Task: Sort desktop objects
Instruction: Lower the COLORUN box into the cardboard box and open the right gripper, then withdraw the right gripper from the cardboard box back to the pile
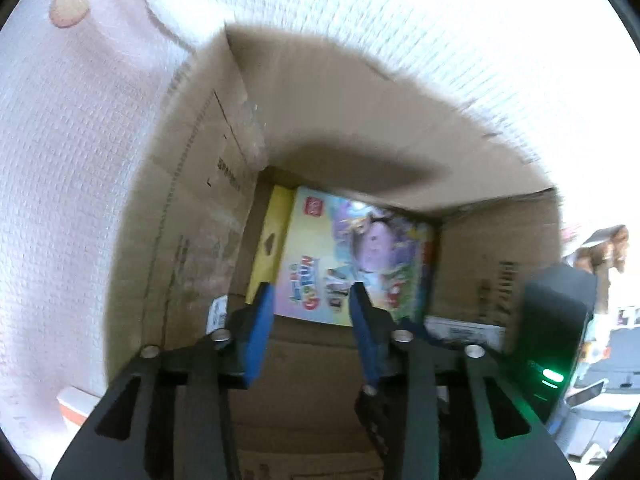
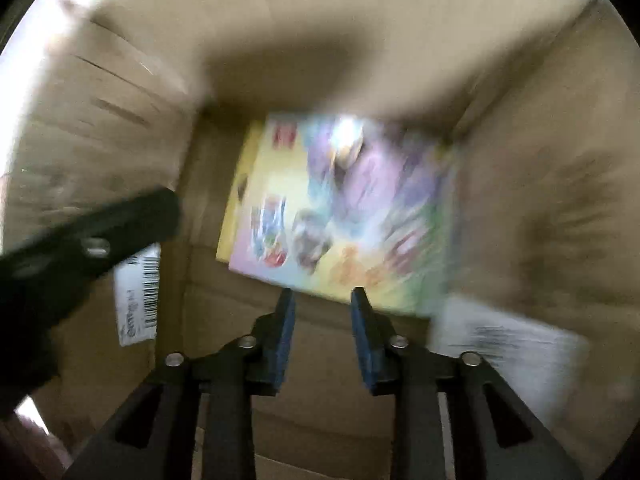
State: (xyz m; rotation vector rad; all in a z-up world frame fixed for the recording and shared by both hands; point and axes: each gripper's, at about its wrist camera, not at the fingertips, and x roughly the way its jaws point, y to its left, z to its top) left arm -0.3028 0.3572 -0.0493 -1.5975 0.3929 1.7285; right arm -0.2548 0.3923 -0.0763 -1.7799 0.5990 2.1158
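A colourful picture box (image 1: 352,248) with a yellow edge lies flat on the floor of an open cardboard carton (image 1: 360,120). My left gripper (image 1: 312,286) hangs above the picture box's near edge, its blue pads apart and nothing between them. In the right wrist view the same picture box (image 2: 344,208) is blurred, deep in the carton (image 2: 120,140). My right gripper (image 2: 323,292) is above its near edge, open and empty. The left gripper's black arm (image 2: 100,232) crosses the left side of that view.
The carton stands on a white textured cloth (image 1: 60,160) with a fruit print. White shipping labels (image 2: 138,292) (image 2: 504,344) are stuck inside the carton. The right gripper's black body with a green light (image 1: 556,320) is by the carton's right wall.
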